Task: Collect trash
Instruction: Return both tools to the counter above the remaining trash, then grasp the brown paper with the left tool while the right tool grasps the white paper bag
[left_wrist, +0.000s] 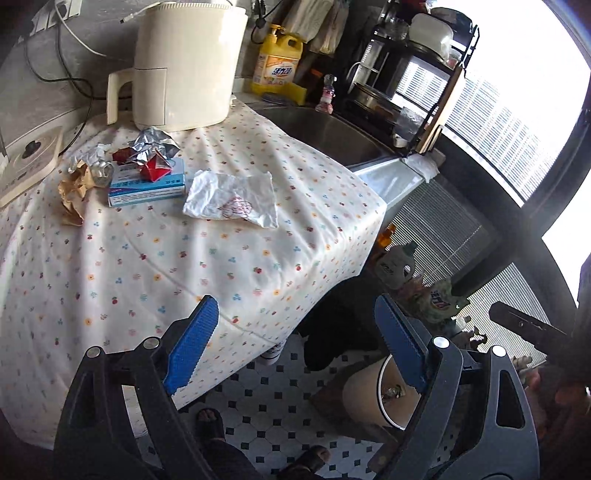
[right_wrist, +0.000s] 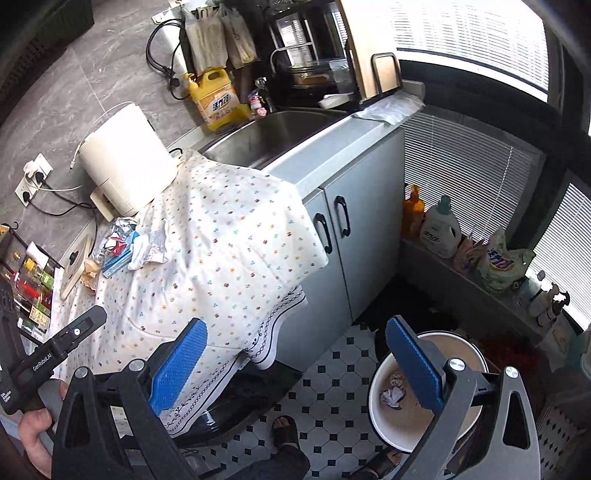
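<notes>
the waste bin (right_wrist: 476, 354) stands on the floor by the grey cabinet (right_wrist: 354, 236), round, with a pale rim and a brownish inside. in it lie a crumpled white paper (right_wrist: 392, 398) and a smaller scrap just above it; the left wrist view shows the same bin (left_wrist: 365, 398) low down, with a shiny bit inside. the steel sink (right_wrist: 273, 136) sits past the cloth, and what it holds cannot be made out.

the rest of the trash is on the worktop (left_wrist: 147, 266), which is covered by a cream cloth with small flower and fruit prints. a flat white wrapper with a red print (left_wrist: 232, 201) lies alone near the middle. to its left is a blue and white box (left_wrist: 147, 186) with a red folded paper (left_wrist: 155, 168) and crumpled foil (left_wrist: 153, 142) on top, and a crumpled brown paper (left_wrist: 74, 192) just beside it. behind them stands a cream air fryer (left_wrist: 184, 62), and a yellow detergent jug (left_wrist: 277, 62) is by the sink.

the left hand-held gripper (left_wrist: 295, 343) has its blue pads wide apart with nothing between them, hanging over the cloth's edge and the floor. the right hand-held gripper (right_wrist: 295, 362) also stands spread wide and empty, one finger over the bin.

the floor (right_wrist: 332, 398) is white tile with small dark diamonds; a foot in a dark sandal (right_wrist: 286, 430) shows on it. bottles and bags line a low ledge (right_wrist: 461, 280) under blinds.
</notes>
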